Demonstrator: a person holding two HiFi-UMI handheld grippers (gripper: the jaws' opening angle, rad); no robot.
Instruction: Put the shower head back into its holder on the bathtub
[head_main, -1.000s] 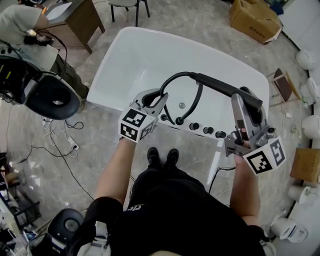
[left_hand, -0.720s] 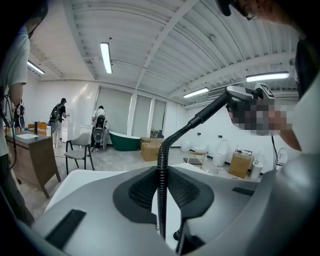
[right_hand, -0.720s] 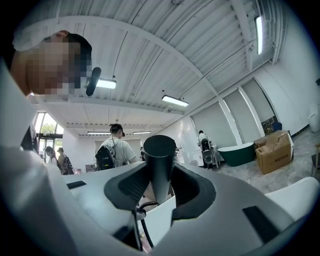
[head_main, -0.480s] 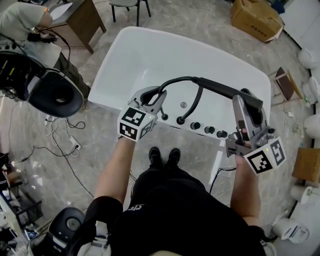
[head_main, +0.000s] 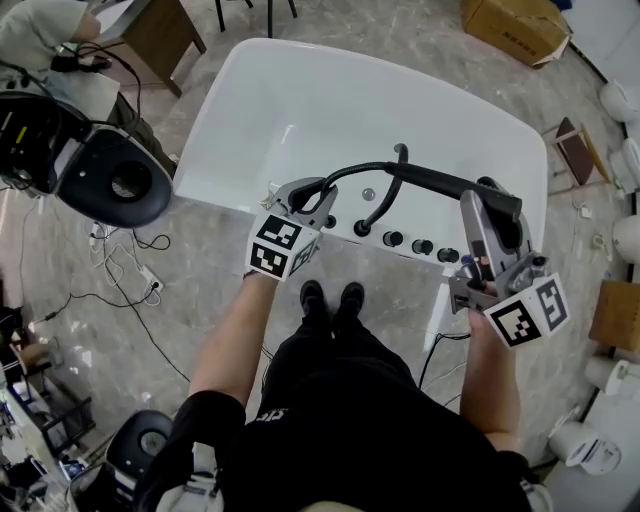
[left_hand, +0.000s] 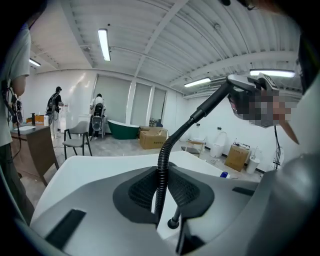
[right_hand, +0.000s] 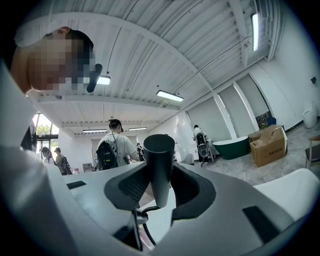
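Observation:
The black shower head (head_main: 450, 184) hangs over the near rim of the white bathtub (head_main: 300, 100). My right gripper (head_main: 492, 200) is shut on its thick handle (right_hand: 159, 162), which stands upright between the pads. Its ribbed black hose (head_main: 345, 172) arcs left to my left gripper (head_main: 308, 192), which is shut on the hose (left_hand: 161, 170). From the handle, the hose loops down to a black fitting (head_main: 362, 228) on the rim. Three more black fittings (head_main: 421, 246) sit in a row to its right. I cannot tell which one is the holder.
A black office chair (head_main: 118, 182) stands left of the tub, with cables (head_main: 135, 290) on the floor nearby. A cardboard box (head_main: 512, 24) lies beyond the tub, and white toilets (head_main: 625, 160) line the right side. The person's shoes (head_main: 330, 297) are against the tub's near side.
Both grippers have sunk a little toward the tub's near rim, carrying the hose and shower head with them. Both grips look unchanged.

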